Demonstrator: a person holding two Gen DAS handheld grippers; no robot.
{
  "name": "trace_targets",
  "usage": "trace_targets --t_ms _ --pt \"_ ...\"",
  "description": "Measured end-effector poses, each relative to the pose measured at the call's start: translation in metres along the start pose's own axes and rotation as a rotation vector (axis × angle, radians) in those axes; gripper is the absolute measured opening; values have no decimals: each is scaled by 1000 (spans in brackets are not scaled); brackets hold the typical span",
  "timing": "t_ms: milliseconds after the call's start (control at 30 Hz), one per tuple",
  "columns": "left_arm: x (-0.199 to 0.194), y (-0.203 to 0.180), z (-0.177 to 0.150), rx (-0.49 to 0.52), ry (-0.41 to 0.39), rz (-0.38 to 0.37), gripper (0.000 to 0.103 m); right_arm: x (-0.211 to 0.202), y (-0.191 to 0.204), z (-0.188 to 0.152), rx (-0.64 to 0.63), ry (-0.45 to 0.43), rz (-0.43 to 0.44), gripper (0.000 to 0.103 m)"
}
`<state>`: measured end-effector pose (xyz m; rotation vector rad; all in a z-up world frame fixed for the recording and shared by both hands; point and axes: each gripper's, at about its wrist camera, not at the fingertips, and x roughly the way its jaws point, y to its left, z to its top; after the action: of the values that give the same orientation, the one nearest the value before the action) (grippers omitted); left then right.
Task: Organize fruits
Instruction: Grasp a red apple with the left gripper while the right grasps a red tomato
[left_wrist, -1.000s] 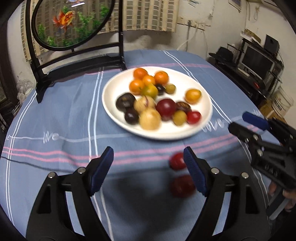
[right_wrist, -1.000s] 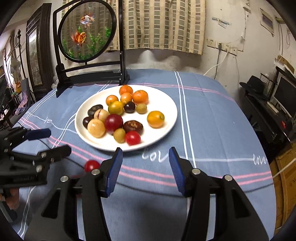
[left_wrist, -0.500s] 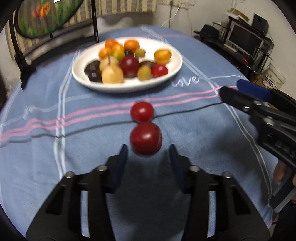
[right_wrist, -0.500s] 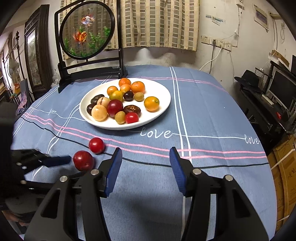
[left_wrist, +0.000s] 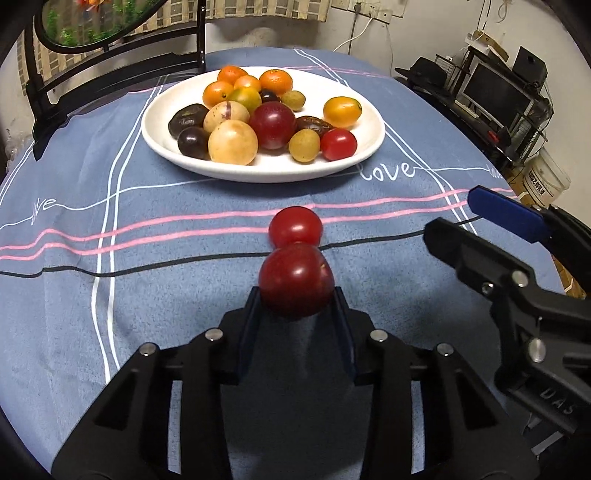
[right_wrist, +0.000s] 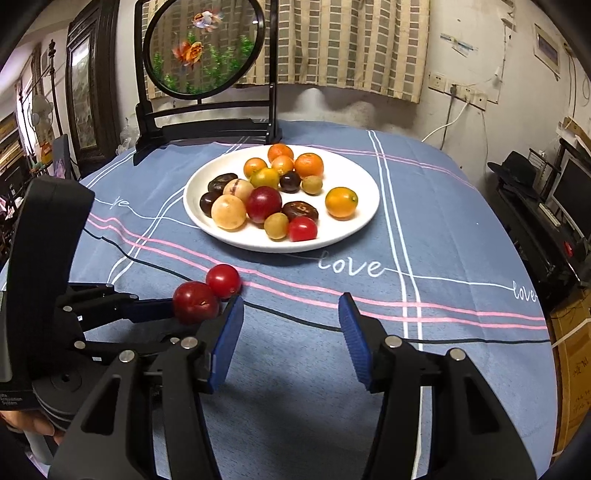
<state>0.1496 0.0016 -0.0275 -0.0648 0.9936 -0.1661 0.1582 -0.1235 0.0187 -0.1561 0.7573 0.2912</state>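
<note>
The table (right_wrist: 443, 229) wears a blue cloth with "love" (right_wrist: 349, 266) written in white script. A framed goldfish screen (right_wrist: 203, 48) stands behind the white plate (right_wrist: 364, 184) heaped with fruit. The left claw (left_wrist: 297, 299) clenches a glossy dark red plum (left_wrist: 295, 284) near the cloth, touching a smaller red tomato (left_wrist: 295, 226). The right claw (right_wrist: 291, 332) gapes, released.
</note>
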Motion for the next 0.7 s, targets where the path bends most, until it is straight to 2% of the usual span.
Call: trace_targets --t_ms 167,367,600,633,667,700 --pt "-20 11 -5 41 -52 27 38 6 6 1 -25 18 11 54" --pt "-42 47 -11 3 -91 99 38 30 32 3 -81 72 72 54" --pt "-37 66 -11 -43 -79 89 38 69 59 13 -104 140 73 54" --pt "-36 67 -11 -42 -75 86 38 73 60 14 -101 144 61 49" --pt "-35 66 -11 -42 -72 85 38 75 61 14 -99 150 52 35" --pt "-34 67 -11 -43 -69 83 38 77 62 15 -102 158 49 32"
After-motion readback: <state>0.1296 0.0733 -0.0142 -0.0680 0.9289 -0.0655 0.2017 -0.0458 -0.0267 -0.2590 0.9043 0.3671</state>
